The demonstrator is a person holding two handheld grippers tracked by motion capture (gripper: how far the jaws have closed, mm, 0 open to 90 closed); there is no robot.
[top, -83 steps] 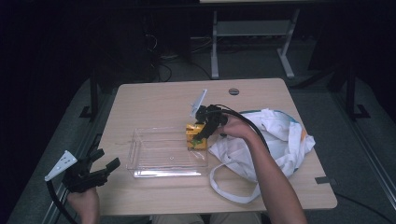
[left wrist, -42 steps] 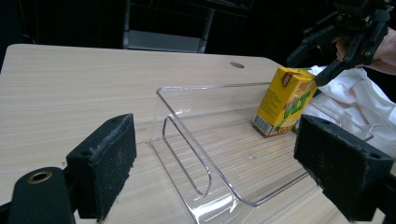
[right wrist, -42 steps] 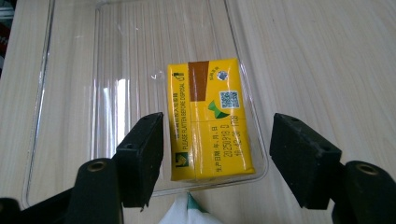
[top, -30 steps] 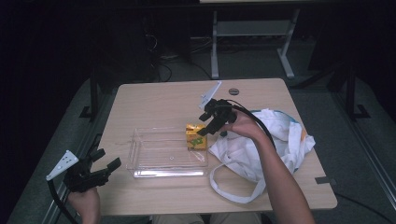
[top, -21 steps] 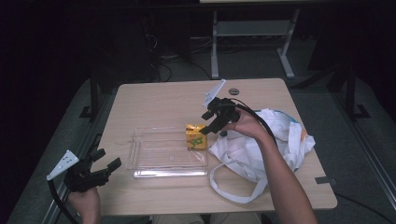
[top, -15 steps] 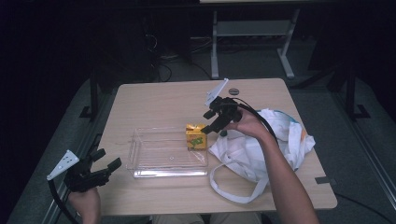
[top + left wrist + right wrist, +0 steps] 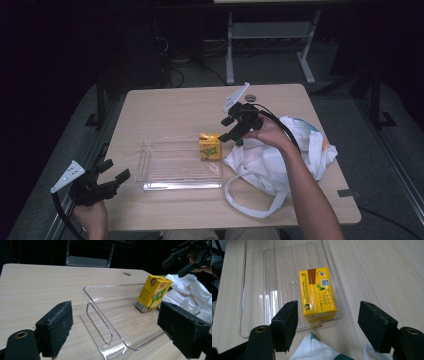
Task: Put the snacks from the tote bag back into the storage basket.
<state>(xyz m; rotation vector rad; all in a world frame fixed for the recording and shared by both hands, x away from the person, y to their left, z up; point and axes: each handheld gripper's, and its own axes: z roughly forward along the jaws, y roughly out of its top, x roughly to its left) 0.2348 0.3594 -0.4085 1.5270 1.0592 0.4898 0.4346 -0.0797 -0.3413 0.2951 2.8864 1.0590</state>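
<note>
Lifted off the carton (image 7: 210, 145), right claw (image 7: 231, 129) gapes above wooden table (image 7: 170, 107); left claw (image 7: 112, 172) apart.

One yellow drink carton (image 7: 210, 146) is counted, one clear plastic tray (image 7: 150, 172) (the carton standing in it), one white bag (image 7: 280, 160), and two grippers.

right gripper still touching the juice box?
Apart. The right gripper view shows the right gripper jaws open, just widened, clear of the juice box standing in the clear tray.

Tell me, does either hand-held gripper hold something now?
No. The right hand-held gripper hangs open above the juice carton; the left hand-held gripper is open too.
</note>
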